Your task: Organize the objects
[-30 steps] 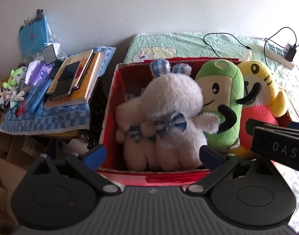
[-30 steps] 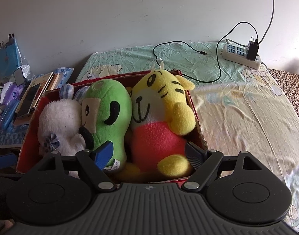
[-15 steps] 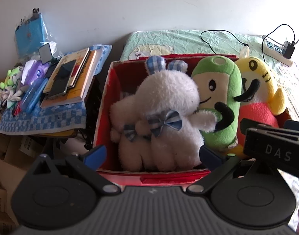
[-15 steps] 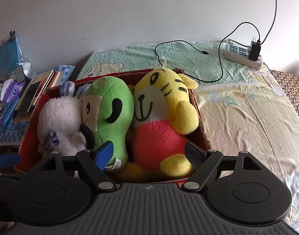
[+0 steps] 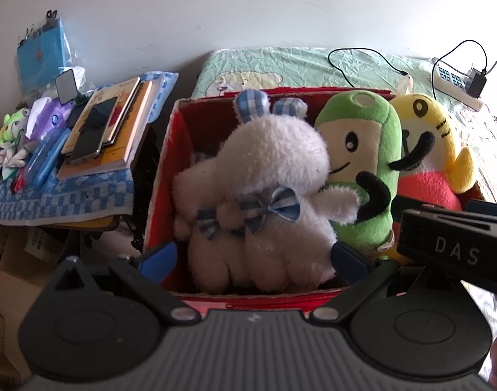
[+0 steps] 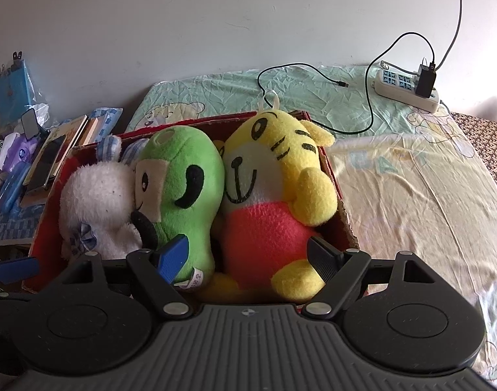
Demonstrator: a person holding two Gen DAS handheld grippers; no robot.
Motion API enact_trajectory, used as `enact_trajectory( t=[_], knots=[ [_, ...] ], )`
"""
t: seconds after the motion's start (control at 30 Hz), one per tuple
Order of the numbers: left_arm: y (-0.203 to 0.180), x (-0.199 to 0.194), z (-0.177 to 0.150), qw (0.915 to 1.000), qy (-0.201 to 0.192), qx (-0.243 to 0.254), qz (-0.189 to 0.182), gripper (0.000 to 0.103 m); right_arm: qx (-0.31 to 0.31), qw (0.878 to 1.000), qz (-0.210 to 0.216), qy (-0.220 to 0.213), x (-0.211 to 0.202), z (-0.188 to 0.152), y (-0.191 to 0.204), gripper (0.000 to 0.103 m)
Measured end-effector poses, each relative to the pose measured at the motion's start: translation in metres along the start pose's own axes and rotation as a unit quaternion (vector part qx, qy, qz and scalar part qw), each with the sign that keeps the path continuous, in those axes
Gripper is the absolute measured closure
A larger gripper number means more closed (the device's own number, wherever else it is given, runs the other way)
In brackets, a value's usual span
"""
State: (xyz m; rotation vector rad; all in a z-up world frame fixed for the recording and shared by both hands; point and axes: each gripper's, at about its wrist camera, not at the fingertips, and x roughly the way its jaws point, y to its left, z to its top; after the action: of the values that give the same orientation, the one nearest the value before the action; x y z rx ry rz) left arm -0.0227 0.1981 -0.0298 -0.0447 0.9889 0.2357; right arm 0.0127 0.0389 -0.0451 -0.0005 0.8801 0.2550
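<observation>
Bed (image 6: 411,176) with pale printed sheet fills the right side, red box (image 5: 163,176) standing on it against its left edge. Three plush toys packed upright in the box, pressed shoulder to shoulder: white plush (image 5: 271,179) at the left, green plush (image 5: 365,150) in the middle, yellow tiger plush (image 6: 274,195) at the right. White plush faces away, so only its back, checked ears and blue bows show. Lower bodies of all three are cut off by the gripper housings.

Left gripper (image 5: 253,259) hovers just in front of the box's near wall, jaws spread wide to either side of the white plush's base, gripping nothing; whether the blue pads touch the fur cannot be told. Right gripper (image 6: 248,259) sits likewise at the near wall, jaws wide apart, blue pad against the green plush's lower side, black pad near the tiger's foot, nothing clamped. In the left view the right gripper's black body crosses the lower right and hides the tiger's legs.

Side table left of the bed carries stacked books (image 5: 108,130) with a dark phone on top, on a blue checked cloth (image 5: 62,195). Small items beyond are too cluttered to identify. White power strip (image 6: 408,91) with black cable lies at the bed's far edge
</observation>
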Motion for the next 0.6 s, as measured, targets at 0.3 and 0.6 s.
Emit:
enact_trajectory(
  t=[0.3,0.6],
  knots=[
    [0.002,0.0063,0.0043,1.0,0.002,0.005,-0.005,0.001,0.002,1.0,0.002,0.001,0.0058,0.0033,-0.0002,0.021],
    [0.0024,0.0097,0.0065,1.0,0.002,0.006,-0.007,0.001,0.004,1.0,0.009,0.003,0.01,0.0061,-0.0011,0.021]
  ],
)
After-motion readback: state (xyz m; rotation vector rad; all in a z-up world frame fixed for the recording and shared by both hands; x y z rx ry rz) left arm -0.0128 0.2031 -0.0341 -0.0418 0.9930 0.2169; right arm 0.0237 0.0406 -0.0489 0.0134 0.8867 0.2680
